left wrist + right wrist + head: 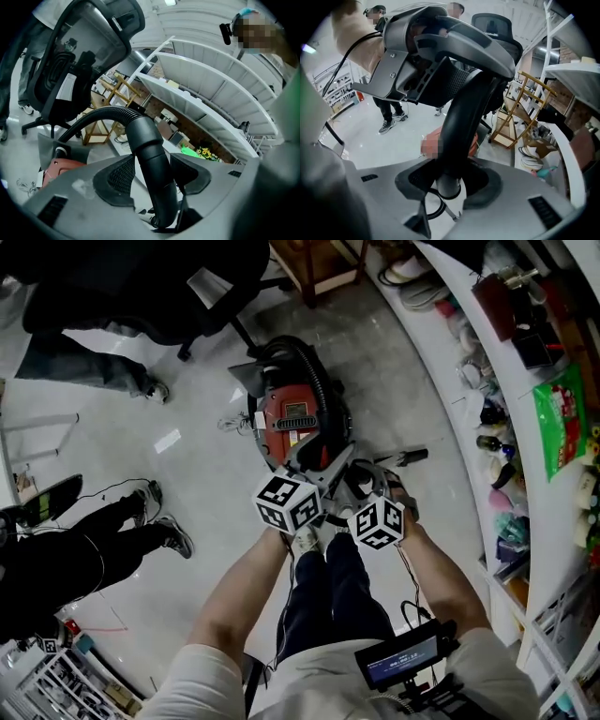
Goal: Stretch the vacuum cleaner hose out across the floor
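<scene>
A red vacuum cleaner (292,416) stands on the pale floor just ahead of my feet. Its black ribbed hose (317,371) arches over the body and ends in a smooth black curved tube (151,154). My left gripper (154,177) is shut on that tube, its meshed pads (121,176) against both sides. Lower down the same tube (461,117), my right gripper (450,182) is shut on it near its grey-ringed end. In the head view both grippers, left (322,468) and right (362,486), are side by side over the cleaner's near end.
A black office chair (211,282) and a wooden stool (319,263) stand beyond the cleaner. People stand at the left, shoes (173,535) on the floor. Curved white shelves (473,399) full of goods line the right. A black wand piece (411,457) lies near them.
</scene>
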Motion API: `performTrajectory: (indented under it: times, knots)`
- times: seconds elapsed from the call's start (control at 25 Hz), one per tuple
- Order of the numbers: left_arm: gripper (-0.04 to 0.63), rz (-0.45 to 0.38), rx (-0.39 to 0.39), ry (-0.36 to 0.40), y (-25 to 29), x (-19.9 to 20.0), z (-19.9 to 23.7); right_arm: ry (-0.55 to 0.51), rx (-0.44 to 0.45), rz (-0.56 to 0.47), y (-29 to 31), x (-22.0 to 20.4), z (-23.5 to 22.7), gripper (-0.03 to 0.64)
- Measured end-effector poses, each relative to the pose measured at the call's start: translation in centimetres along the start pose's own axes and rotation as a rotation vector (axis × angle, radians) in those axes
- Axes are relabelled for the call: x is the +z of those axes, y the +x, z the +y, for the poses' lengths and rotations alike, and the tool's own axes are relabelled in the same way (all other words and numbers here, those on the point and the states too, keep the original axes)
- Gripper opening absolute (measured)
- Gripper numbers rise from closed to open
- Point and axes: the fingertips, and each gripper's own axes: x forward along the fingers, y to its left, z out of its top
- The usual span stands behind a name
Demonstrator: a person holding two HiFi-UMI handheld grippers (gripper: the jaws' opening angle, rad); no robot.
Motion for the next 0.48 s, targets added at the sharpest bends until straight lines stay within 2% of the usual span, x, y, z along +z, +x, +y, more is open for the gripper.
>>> performTrajectory:
  times: [0.2,0.48]
  knots:
    - [0.233,-0.053,0.037,0.000,-2.9,3.7,-1.7,-0.022,0.033,-0.021,-2.7,3.8,0.6,0.156]
    - [0.233,-0.124,0.081,-0.028,-8.3,7.3,-3.1,-0.119,0.060,-0.039,-6.3,8.2,2.4,0.156]
